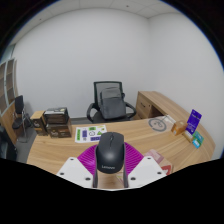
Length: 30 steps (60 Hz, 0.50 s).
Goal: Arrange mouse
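While a dark box (pixel 55 118) sits far left on the wooden desk (pixel 60 148), the black mouse (pixel 109 151) is clenched between the gripper (pixel 111 172) fingers' purple pads, an office chair (pixel 107 101) beyond, a purple carton (pixel 192 123) at right.

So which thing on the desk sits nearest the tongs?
The black mouse, between the tongs' pink pads; the papers and boxes lie farther back.

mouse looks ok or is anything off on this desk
Nothing stands out. The black mouse sits upright and straight between the gripper's purple pads, apparently gripped and undamaged. Beyond it, papers lie flat on the wooden desk, and the office chair stands squarely behind it. No spills show.
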### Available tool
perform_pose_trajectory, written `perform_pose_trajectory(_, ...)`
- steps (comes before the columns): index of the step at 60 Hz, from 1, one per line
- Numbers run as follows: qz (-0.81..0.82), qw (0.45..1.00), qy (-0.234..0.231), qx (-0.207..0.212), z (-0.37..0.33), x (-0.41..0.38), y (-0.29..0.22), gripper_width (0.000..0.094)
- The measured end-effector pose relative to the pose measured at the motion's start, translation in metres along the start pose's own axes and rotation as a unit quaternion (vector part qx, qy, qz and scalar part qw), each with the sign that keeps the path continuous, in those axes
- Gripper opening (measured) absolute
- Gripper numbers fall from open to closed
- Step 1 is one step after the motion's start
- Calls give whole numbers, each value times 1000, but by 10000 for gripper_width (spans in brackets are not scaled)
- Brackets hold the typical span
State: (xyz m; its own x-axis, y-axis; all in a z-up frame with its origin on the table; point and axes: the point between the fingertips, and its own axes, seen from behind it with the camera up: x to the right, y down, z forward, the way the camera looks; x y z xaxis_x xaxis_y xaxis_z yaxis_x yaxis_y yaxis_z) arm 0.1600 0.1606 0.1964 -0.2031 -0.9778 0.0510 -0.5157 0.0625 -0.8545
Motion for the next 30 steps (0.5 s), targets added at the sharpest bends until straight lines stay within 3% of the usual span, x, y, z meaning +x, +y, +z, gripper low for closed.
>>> perform_pose_trajectory(16, 34, 997, 67, -13, 4, 155, 36, 343)
perform_pose_trajectory(30, 75, 994, 68, -51, 44, 204, 123, 346)
